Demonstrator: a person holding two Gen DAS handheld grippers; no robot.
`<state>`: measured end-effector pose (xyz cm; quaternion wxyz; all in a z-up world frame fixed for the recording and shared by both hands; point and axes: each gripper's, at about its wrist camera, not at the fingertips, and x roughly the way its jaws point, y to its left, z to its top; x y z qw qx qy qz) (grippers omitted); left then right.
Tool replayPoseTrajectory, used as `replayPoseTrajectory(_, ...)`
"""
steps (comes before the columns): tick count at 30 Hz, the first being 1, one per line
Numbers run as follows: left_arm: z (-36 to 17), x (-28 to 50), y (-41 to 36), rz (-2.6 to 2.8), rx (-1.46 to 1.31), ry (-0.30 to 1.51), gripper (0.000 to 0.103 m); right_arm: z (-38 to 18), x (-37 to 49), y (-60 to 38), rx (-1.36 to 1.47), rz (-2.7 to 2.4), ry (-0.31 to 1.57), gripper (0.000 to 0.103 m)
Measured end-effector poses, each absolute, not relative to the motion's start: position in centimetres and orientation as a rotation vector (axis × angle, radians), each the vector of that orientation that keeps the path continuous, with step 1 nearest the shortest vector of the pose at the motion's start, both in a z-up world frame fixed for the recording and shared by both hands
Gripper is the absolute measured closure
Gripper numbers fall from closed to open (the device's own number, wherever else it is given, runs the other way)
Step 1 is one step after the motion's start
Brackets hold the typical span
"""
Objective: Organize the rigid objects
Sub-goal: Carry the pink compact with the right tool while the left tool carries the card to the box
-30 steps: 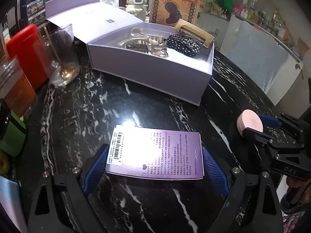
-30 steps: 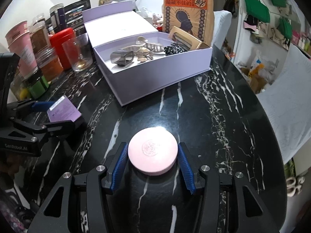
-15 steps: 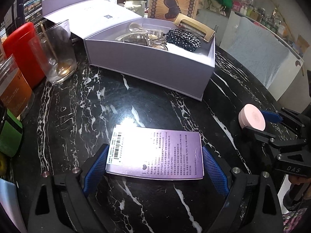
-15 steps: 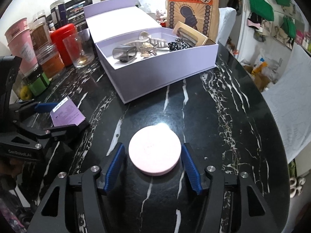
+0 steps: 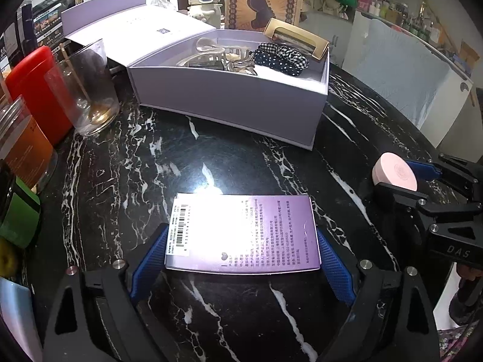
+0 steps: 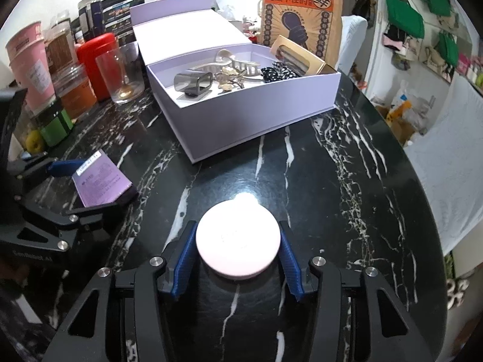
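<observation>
A flat purple box [image 5: 247, 232] with a barcode label sits between my left gripper's [image 5: 240, 230] blue pads, which press on its two short sides, just above the black marble table [image 5: 126, 169]. My right gripper [image 6: 237, 226] is closing; its pads touch both sides of a round pink case [image 6: 237, 238] low over the table. Each gripper shows in the other's view: the right gripper [image 5: 394, 175] with the pink case [image 5: 392, 172], and the left gripper [image 6: 96, 181] with the purple box [image 6: 99, 181]. An open lavender gift box [image 6: 256, 117] behind holds hair clips [image 6: 229, 72], dotted scrunchies [image 6: 277, 72] and a gold carton [image 6: 297, 57].
At the left stand a glass [image 6: 120, 72] with a spoon, a red canister [image 6: 98, 60], jars [image 6: 75, 90] and pink cups [image 6: 30, 60]. A brown paper bag [image 6: 302, 15] stands behind the gift box. The round table's edge [image 6: 422, 181] curves at the right.
The right jaws stood a little apart from the pink case half a second ago and now touch it again. The left gripper keeps its hold on the purple box.
</observation>
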<state>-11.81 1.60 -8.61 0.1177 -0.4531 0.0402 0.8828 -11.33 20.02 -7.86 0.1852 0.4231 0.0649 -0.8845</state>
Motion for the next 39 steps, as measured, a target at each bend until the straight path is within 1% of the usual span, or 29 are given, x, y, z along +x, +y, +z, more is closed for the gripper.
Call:
replayPoseTrajectory(4, -8.2, -12.0, 1.7, 2.567, -1.325, 0.069, 0.01, -7.7, -11.1, 19.8, 1.192, -2.476, 0.178, 0.052)
replayPoseTrajectory(14, -5.9, -11.8, 2.4, 2.581, -1.253, 0.093, 0.01, -6.1, -10.0, 19.2, 1.128, -2.493, 0.196, 0.052)
replayPoseTrajectory(19, -3.9, -11.4, 2.9, 2.594, -1.189, 0.114, 0.01, -5.1, -9.3, 19.3, 1.096, -2.49, 0.174, 0.052)
replayPoseTrajectory(26, -1.5, -11.0, 3.6, 2.617, -1.096, 0.146, 0.01, -3.4, -8.4, 19.4, 1.043, -2.497, 0.193, 0.052)
replayPoseTrajectory(39, 1.7, -12.9, 4.6, 2.618, -1.057, 0.162, 0.01, -0.2, -9.3, 19.8, 0.979, -2.506, 0.193, 0.052)
